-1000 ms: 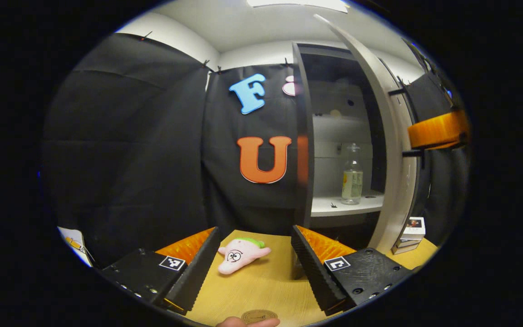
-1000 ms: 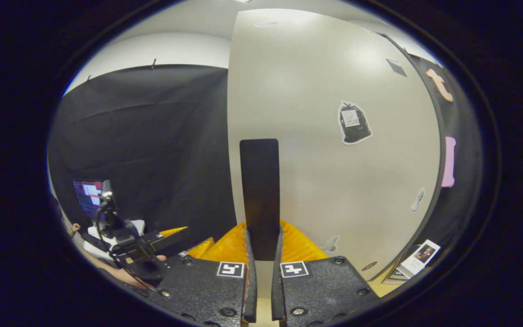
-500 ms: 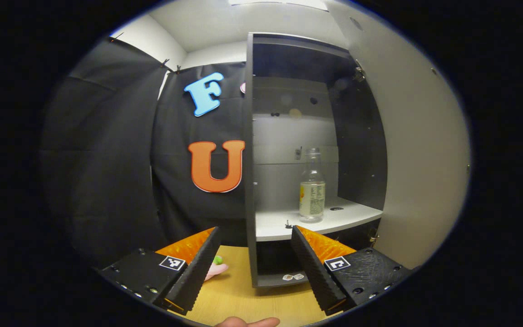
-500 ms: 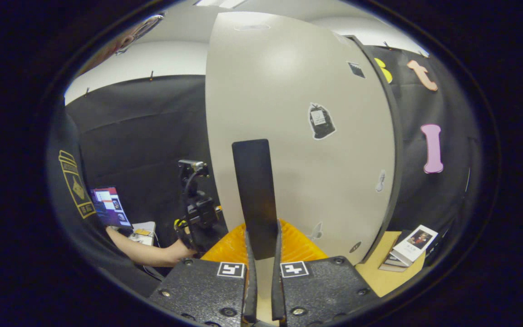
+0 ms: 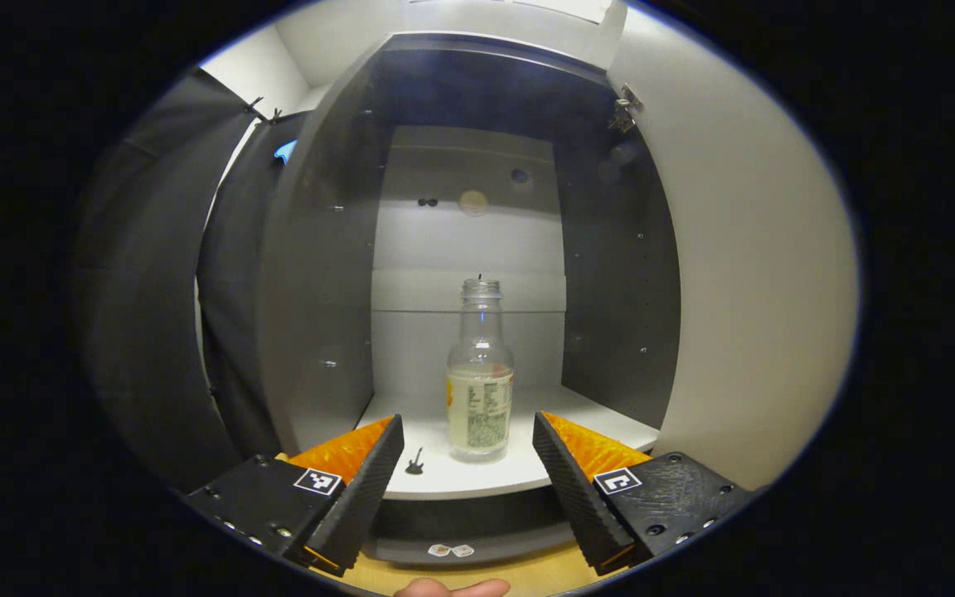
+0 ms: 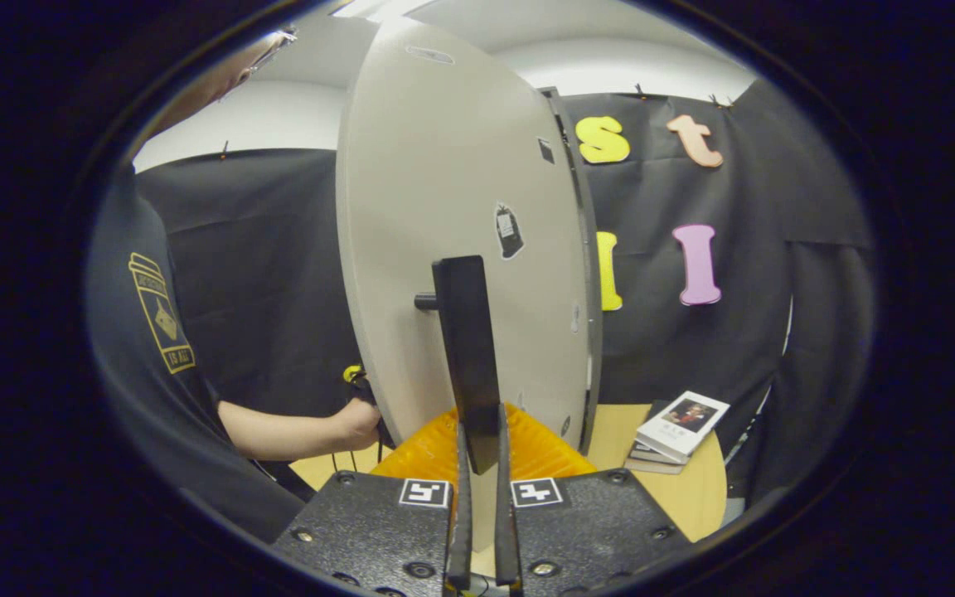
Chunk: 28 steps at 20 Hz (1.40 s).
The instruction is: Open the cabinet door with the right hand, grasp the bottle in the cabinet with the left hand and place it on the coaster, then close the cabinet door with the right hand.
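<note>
Cabinet shelf (image 5: 444, 479) — bottle (image 5: 480, 377) upright, left gripper (image 5: 467, 474) wide; right gripper (image 6: 477, 506) clamps door handle (image 6: 467, 356).

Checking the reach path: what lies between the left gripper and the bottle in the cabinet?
In the left gripper view, just bare white shelf lies between the open left gripper and the bottle; a tiny dark object sits off to one side.

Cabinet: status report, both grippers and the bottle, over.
Right gripper shut on door handle, cabinet door open. Left gripper open, lined up short of bottle. Bottle upright on shelf; path clear.
</note>
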Tool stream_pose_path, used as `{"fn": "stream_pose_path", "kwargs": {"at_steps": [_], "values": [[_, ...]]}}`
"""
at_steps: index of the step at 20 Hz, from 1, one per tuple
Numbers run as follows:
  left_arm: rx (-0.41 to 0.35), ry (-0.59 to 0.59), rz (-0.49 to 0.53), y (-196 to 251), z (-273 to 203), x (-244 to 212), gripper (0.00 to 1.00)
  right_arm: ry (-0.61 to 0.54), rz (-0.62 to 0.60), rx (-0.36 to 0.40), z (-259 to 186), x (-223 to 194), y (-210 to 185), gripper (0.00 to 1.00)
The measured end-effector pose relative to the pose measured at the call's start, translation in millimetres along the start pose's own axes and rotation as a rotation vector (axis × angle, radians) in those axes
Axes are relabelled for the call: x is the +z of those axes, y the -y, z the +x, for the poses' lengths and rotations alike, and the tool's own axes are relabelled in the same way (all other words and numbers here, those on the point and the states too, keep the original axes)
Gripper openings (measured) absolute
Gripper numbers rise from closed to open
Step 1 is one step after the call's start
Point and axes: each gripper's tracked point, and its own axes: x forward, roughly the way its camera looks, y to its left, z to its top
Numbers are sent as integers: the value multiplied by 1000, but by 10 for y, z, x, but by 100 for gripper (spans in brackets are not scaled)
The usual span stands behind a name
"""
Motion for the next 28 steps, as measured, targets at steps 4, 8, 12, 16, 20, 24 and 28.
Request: {"fn": "stream_pose_path", "kwargs": {"at_steps": [4, 8, 12, 16, 20, 24, 28], "values": [[32, 9, 25, 8, 467, 61, 95, 7, -4, -116, -37, 36, 191, 13], [94, -2, -19, -113, 766, 151, 95, 29, -138, -317, -171, 138, 683, 13], [89, 19, -108, -140, 992, 258, 95, 32, -89, -263, -177, 61, 640, 8], [74, 19, -156, -85, 1132, 274, 95, 19, -144, -290, -169, 48, 689, 10], [86, 8, -106, -20, 1126, 253, 78, 48, -61, -265, -113, 57, 728, 28], [78, -2, -89, -24, 1110, 255, 64, 73, -49, -267, -188, 80, 793, 33], [91, -7, -46, -61, 982, 319, 73, 116, 10, -263, -225, 75, 928, 71]]}}
